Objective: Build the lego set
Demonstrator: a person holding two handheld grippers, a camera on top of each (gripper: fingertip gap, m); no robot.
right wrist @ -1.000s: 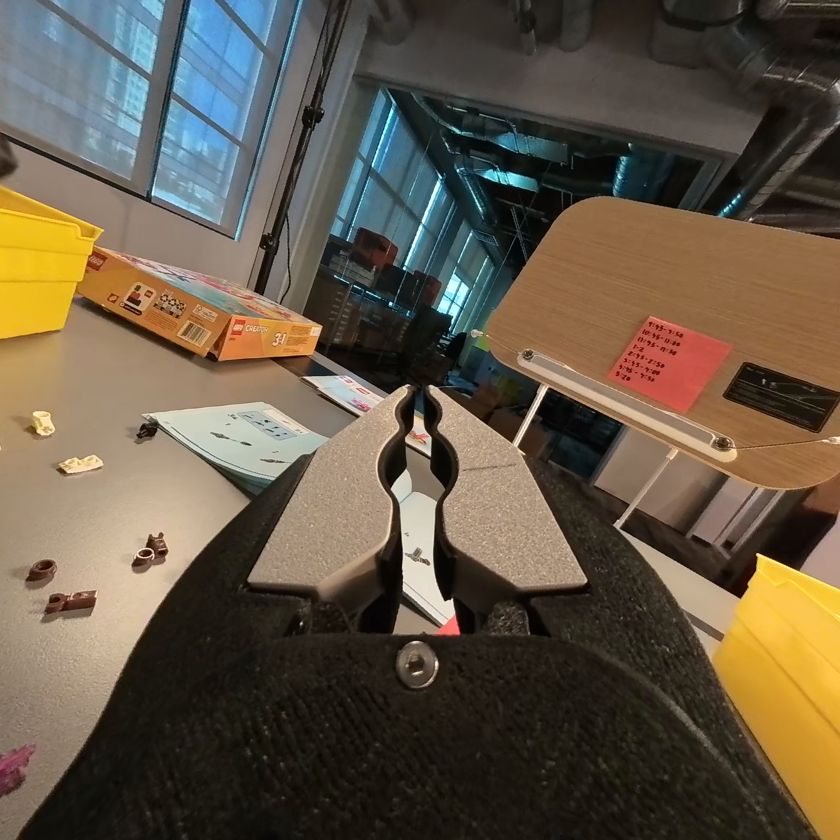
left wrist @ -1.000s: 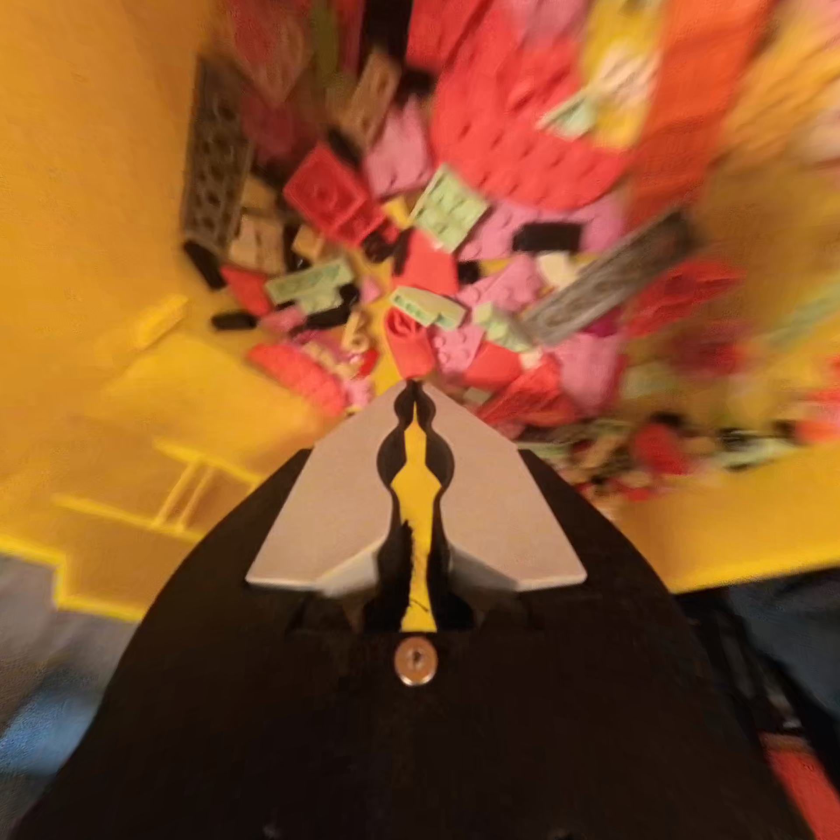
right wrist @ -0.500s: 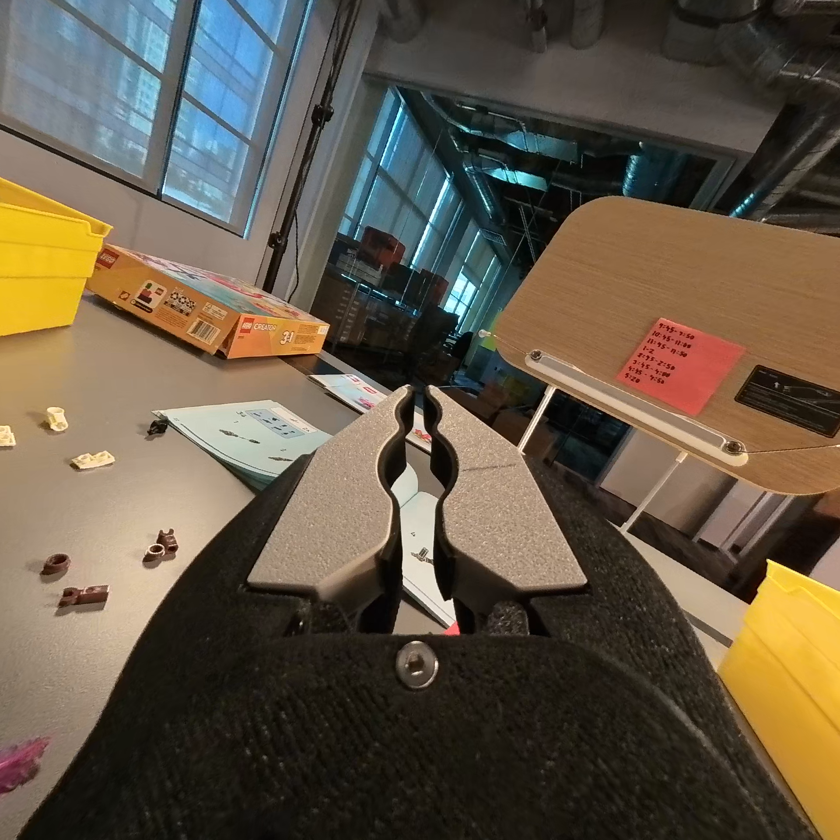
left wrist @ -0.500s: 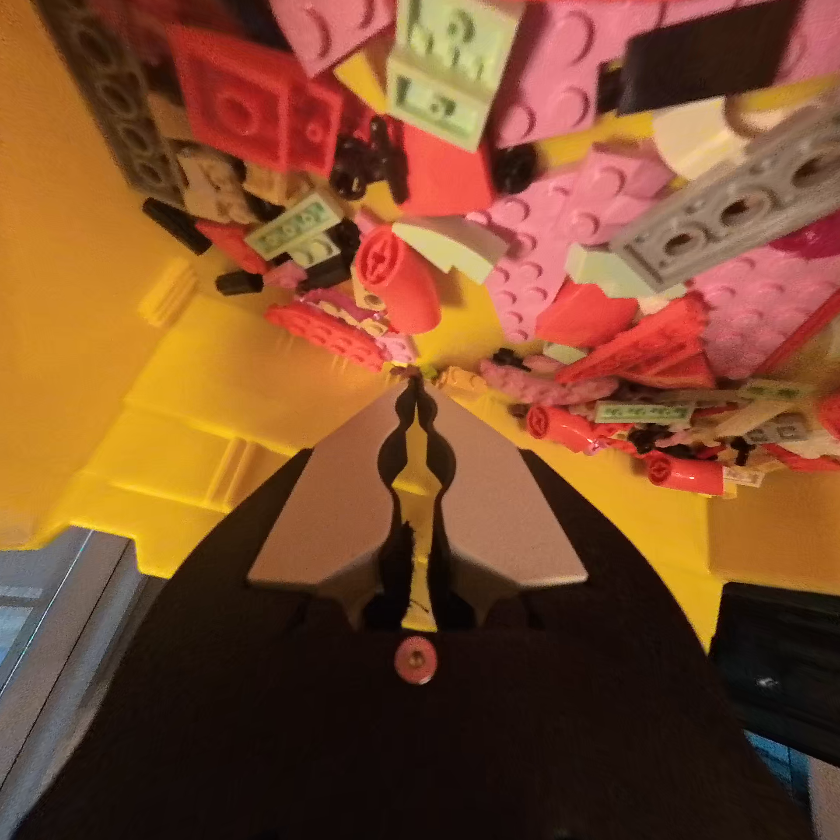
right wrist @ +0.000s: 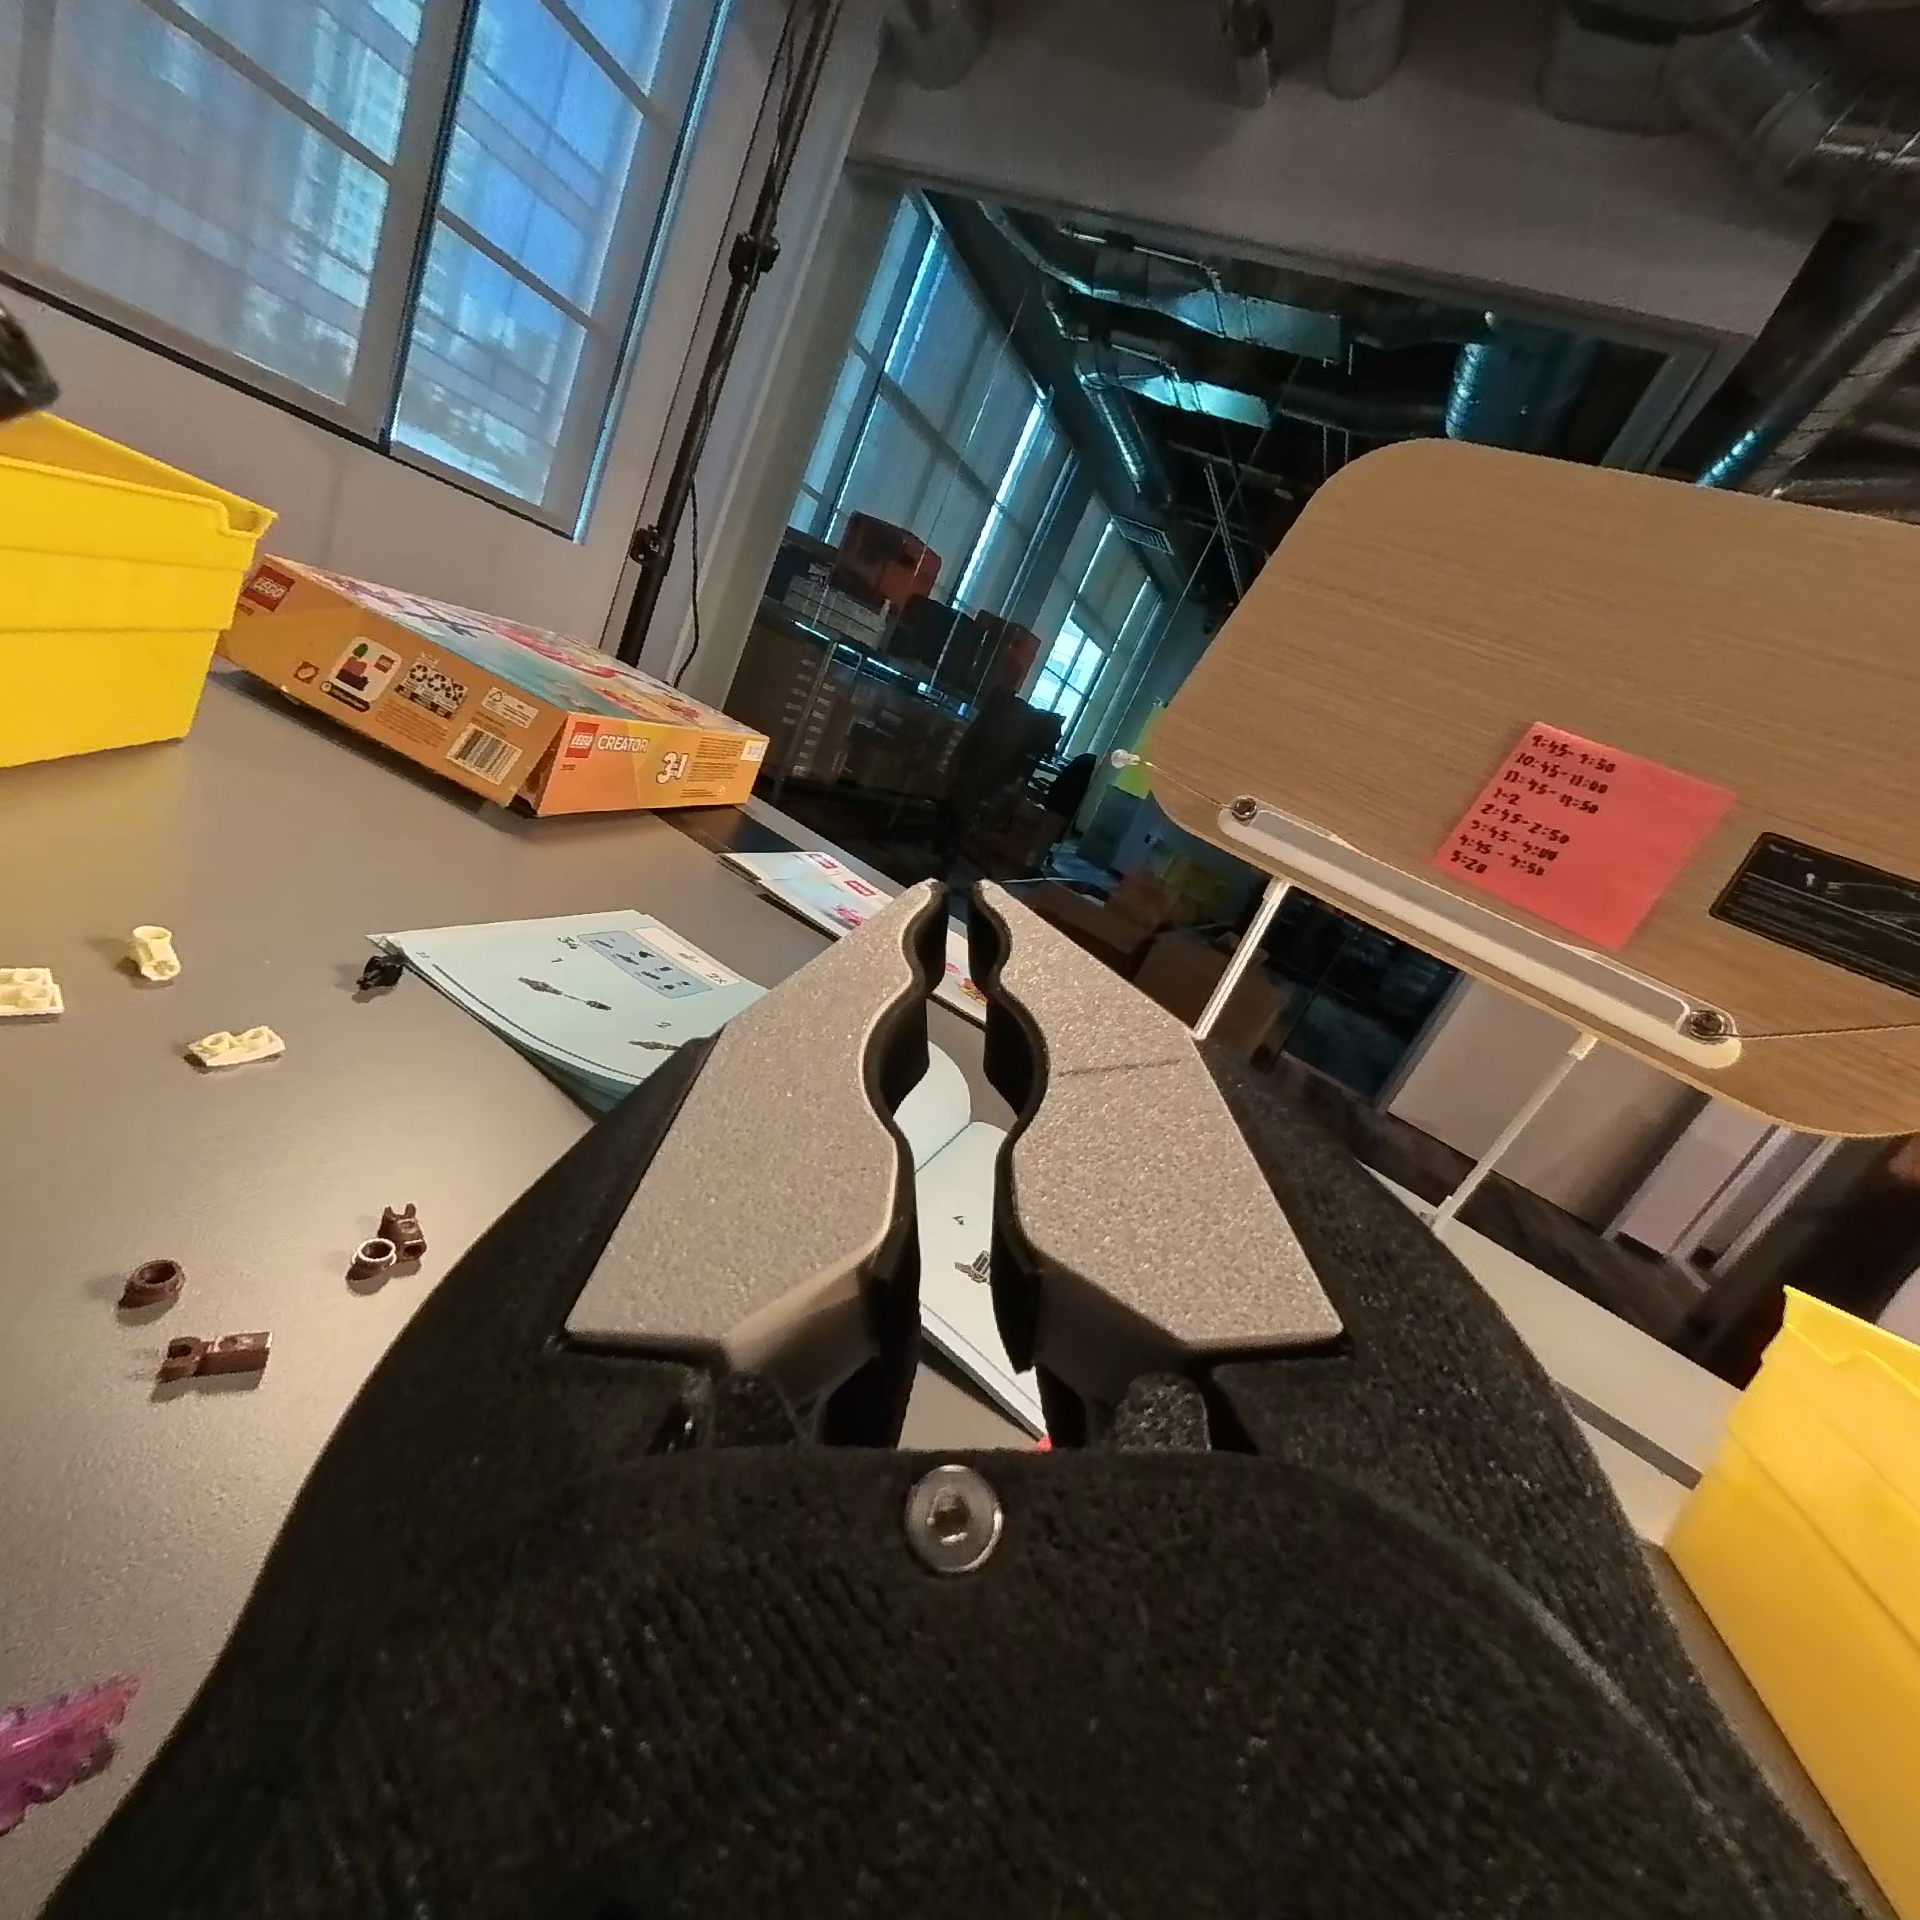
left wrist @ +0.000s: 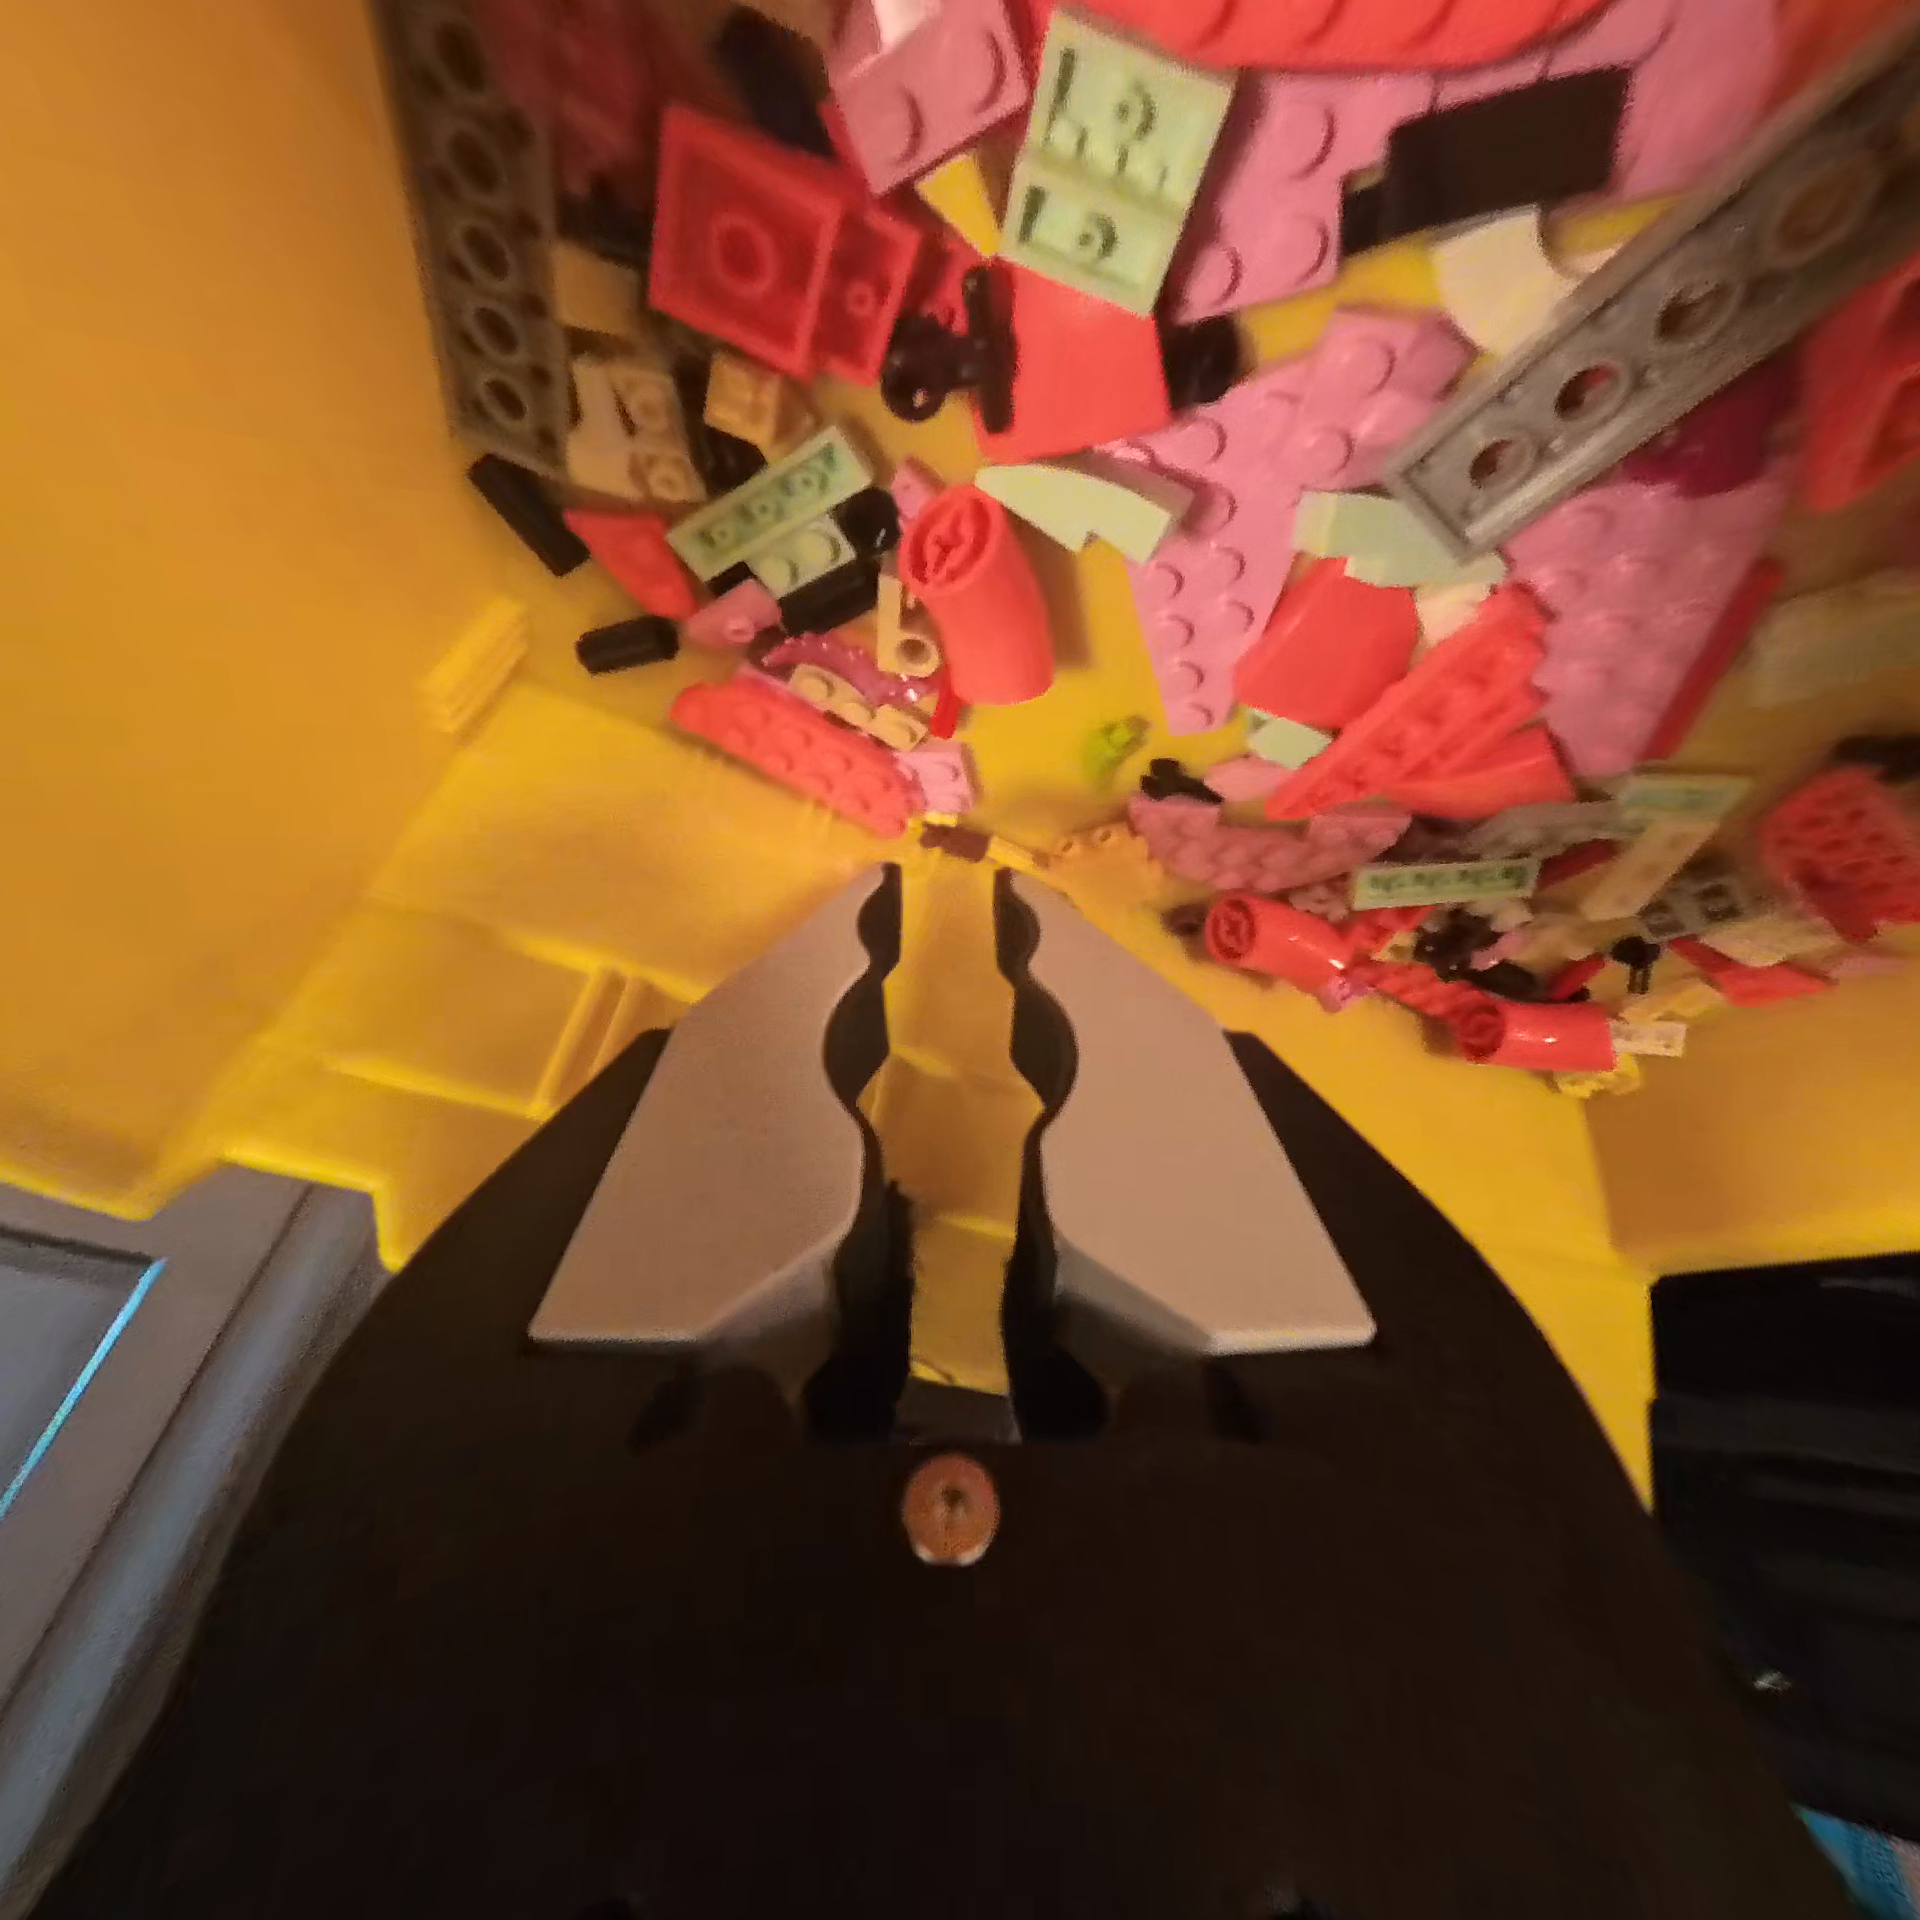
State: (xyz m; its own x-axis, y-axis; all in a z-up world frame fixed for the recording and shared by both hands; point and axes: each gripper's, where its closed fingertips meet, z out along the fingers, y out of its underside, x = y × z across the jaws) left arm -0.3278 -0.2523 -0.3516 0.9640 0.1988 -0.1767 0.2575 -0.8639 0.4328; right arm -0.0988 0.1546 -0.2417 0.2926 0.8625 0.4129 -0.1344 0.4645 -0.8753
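Note:
My left gripper (left wrist: 945, 878) is open and empty inside a yellow bin (left wrist: 260, 416), low over its floor. Just past its fingertips lies a small dark brown piece (left wrist: 961, 844), clear of the pads. A coral studded plate (left wrist: 790, 748) and a coral round-ended piece (left wrist: 977, 592) lie a little farther on, at the edge of a pile of pink, coral, pale green, grey and black bricks. My right gripper (right wrist: 958, 891) is shut on nothing, held above a grey table (right wrist: 312, 831) and pointing over an open instruction booklet (right wrist: 582, 987).
On the table lie small brown pieces (right wrist: 213, 1351), cream pieces (right wrist: 234, 1044), a purple piece (right wrist: 52, 1745) and an orange brick box (right wrist: 499, 696). Yellow bins stand at the left (right wrist: 94, 623) and right (right wrist: 1818, 1538). A wooden board (right wrist: 1558, 675) on a stand bears a pink note. About 50 cm separates my left fingertips from my right. My left tips are roughly 6 cm from the coral round-ended piece (left wrist: 977, 592).
My left gripper has pushed deeper into the bin towards its floor and its jaws have opened from shut. The right gripper has stayed shut and has barely shifted.

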